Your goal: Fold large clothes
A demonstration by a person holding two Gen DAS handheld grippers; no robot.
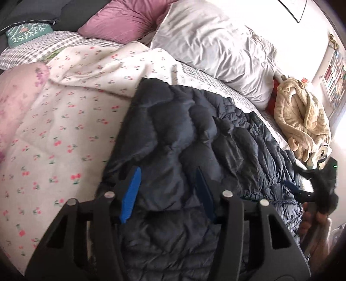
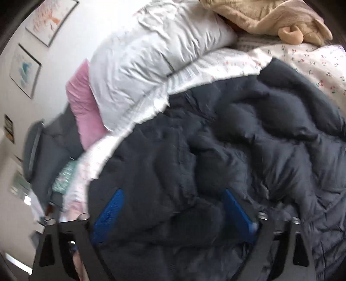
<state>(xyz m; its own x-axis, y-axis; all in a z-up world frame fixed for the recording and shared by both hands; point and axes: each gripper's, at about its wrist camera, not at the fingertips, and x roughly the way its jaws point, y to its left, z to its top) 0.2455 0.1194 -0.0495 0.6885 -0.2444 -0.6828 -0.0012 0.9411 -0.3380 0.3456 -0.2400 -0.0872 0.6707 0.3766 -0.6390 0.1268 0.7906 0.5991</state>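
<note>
A dark navy quilted puffer jacket (image 1: 194, 134) lies spread on the bed; it also fills the right wrist view (image 2: 248, 140). My left gripper (image 1: 167, 173) is open, its blue-padded fingers (image 1: 130, 194) wide apart, just over the jacket's near part. My right gripper (image 2: 173, 194) is open too, blue pads (image 2: 108, 214) spread over bunched jacket fabric. Whether the pads touch the fabric I cannot tell. The right gripper and the hand holding it show at the left wrist view's right edge (image 1: 322, 190).
The bed has a white cherry-print duvet (image 1: 64, 121). A white pillow (image 1: 216, 47) and a pink pillow (image 1: 127, 19) lie at the head. A beige fleece garment (image 1: 302, 112) lies beside the jacket. Framed pictures (image 2: 26, 71) hang on the wall.
</note>
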